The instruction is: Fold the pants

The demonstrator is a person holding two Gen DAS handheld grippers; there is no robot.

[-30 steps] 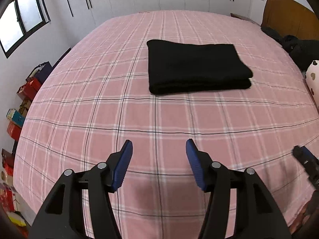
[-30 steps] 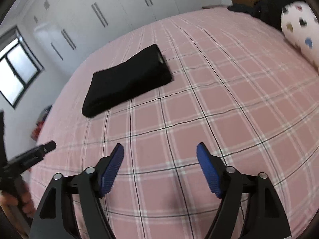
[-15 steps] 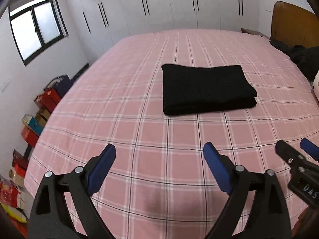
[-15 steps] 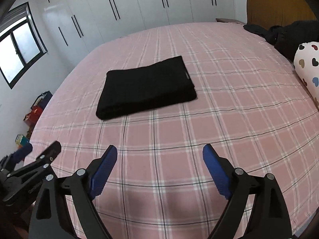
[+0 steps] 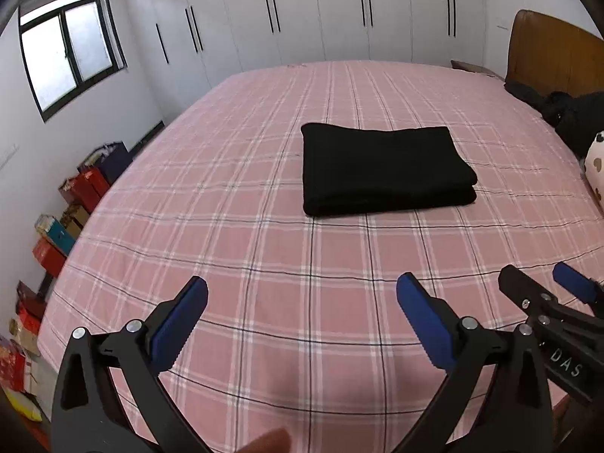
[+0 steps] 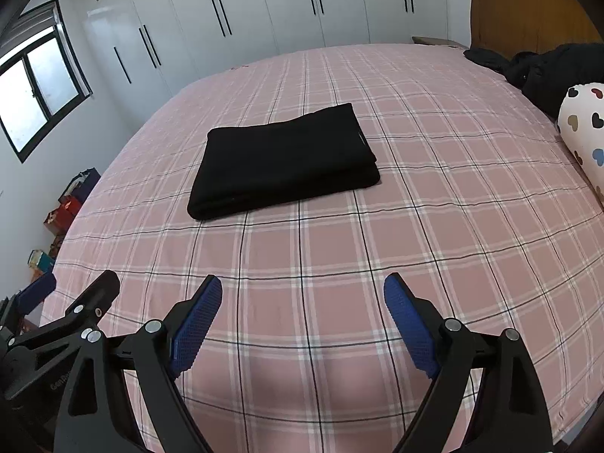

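Black pants (image 5: 381, 168) lie folded into a neat rectangle in the middle of the pink plaid bed (image 5: 264, 249); they also show in the right wrist view (image 6: 283, 162). My left gripper (image 5: 302, 302) is open and empty, held over the bed's near edge, well short of the pants. My right gripper (image 6: 302, 302) is open and empty beside it, also short of the pants. Each gripper shows at the edge of the other's view: the right one (image 5: 543, 294) and the left one (image 6: 75, 298).
Dark clothes (image 6: 543, 68) and a heart-print pillow (image 6: 581, 128) lie at the bed's right side by the wooden headboard (image 6: 521, 15). Boxes (image 5: 64, 222) line the floor on the left. White wardrobes (image 5: 321, 15) stand behind the bed.
Both grippers have drawn back and risen away from the folded pants, and their jaws have opened wider. The pants have not moved.
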